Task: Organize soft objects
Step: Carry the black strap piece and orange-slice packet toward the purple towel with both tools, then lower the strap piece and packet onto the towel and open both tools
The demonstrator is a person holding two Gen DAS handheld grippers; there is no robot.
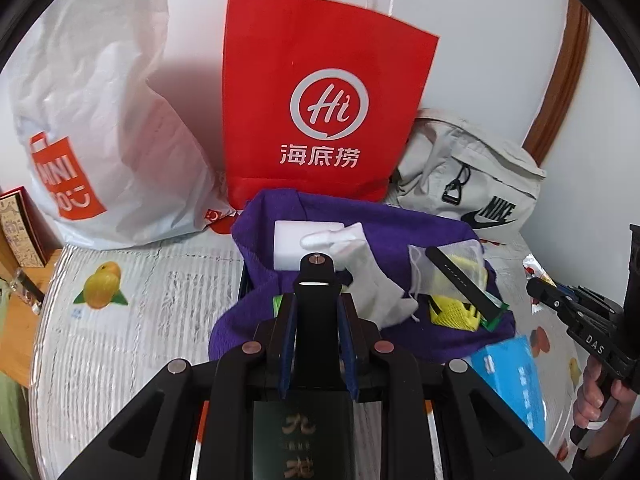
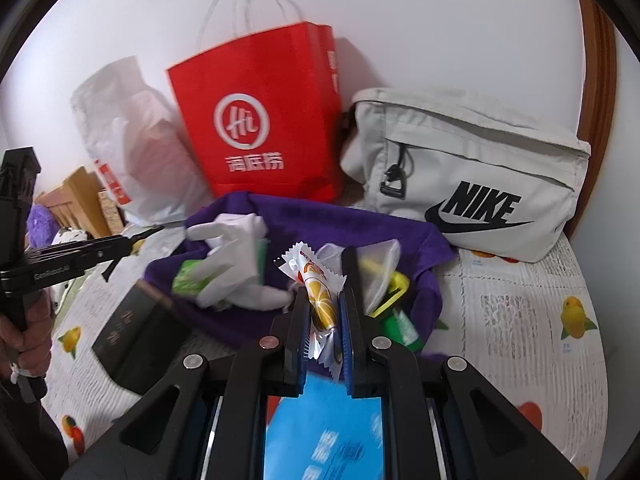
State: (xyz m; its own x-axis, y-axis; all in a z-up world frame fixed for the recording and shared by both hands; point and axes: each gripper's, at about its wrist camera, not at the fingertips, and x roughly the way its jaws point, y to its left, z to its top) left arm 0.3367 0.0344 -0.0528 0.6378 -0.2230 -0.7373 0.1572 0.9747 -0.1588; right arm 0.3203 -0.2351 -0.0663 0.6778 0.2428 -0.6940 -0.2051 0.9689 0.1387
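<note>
orange-print candy wrapper crinkled, clamped in right gripper

Bright even light, fisheye-bent edges, right view motion-blurred

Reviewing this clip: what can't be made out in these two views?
- Red paper bag: contents hidden by its own walls, both views.
- White plastic bag: contents hidden, opaque.
- Blue box: print blurred, covered by the right tool, right view.
- Dark box: mostly behind the left tool, left view.
</note>
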